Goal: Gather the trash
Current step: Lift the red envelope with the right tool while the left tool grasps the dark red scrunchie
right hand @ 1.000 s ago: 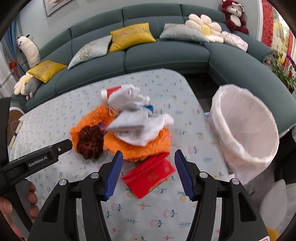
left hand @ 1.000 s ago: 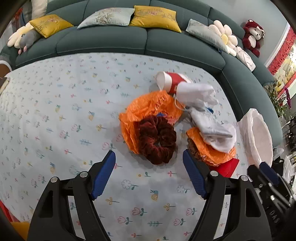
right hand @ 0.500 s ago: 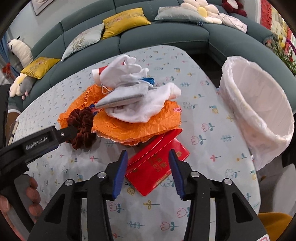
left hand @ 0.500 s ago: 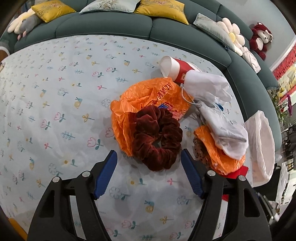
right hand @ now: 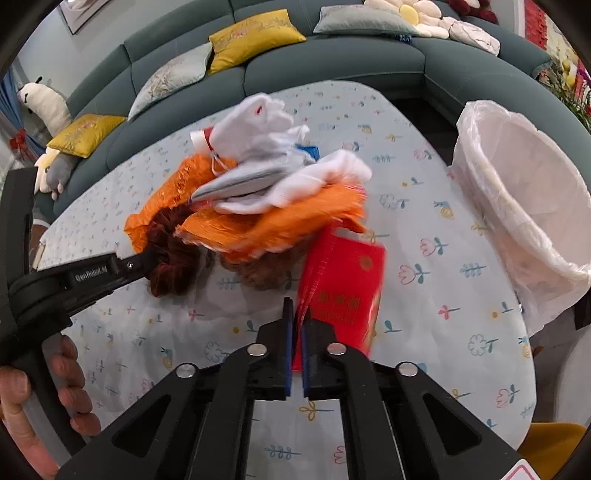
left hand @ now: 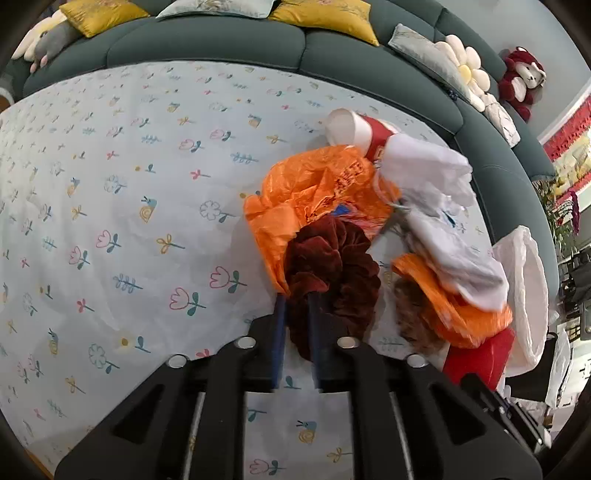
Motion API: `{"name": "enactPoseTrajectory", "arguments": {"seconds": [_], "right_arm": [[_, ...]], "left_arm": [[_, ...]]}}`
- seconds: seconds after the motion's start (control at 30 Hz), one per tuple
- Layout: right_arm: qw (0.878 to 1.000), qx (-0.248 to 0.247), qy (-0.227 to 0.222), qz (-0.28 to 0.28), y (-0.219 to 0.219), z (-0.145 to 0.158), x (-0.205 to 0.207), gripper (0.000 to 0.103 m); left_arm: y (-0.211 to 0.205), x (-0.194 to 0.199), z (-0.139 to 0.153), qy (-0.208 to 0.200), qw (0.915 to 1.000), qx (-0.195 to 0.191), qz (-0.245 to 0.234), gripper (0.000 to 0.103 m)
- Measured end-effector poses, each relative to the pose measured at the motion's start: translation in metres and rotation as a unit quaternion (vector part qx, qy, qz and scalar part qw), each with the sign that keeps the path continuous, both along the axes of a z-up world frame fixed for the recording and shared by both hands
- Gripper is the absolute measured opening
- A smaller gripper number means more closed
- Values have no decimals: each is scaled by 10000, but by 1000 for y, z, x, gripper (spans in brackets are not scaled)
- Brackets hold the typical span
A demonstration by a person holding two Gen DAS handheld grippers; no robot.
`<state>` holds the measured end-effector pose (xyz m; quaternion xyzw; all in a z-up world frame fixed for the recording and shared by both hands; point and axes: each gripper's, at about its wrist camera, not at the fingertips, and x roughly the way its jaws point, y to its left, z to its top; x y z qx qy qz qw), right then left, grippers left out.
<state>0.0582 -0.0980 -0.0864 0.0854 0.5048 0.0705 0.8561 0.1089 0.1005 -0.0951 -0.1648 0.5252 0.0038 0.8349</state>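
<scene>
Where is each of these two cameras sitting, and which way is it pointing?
Left wrist: rides the left tool, looking forward and down at the dark red velvet scrunchie it pinches; only its black arms show.
Right wrist: rides the right tool, facing the flat red envelope it grips; the left tool and the person's hand show.
Shared: crumpled orange plastic bag, floral tablecloth, white-lined bin.

A curved teal sofa is seen wrapping behind a table covered by a floral tablecloth. Yellow cushions and grey cushions are propped along the sofa, with a daisy pillow and a red teddy bear placed at its right end
</scene>
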Motion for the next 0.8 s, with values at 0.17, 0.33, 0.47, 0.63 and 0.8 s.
{"name": "enactPoseTrajectory", "arguments": {"seconds": [0.17, 0.33, 0.47, 0.63, 0.8], "right_arm": [[9997, 11, -263, -5, -6, 22, -7, 1], [9984, 80, -554, -85, -17, 50, -13, 1], [9970, 154, -741, -163, -27, 69, -15, 1], [9953, 214, -924, -194, -37, 86, -21, 1], [9945, 273, -996, -198, -43, 92, -29, 1]], "left_arm": [[-4, -9, 15, -137, 9998, 35, -104, 9], [-10, -24, 38, -347, 9992, 74, -180, 9], [-13, -37, 62, -555, 9981, 71, -251, 8], [-21, -49, 84, -732, 9965, 109, -378, 8], [-24, -62, 84, -606, 9971, 50, -448, 12]]}}
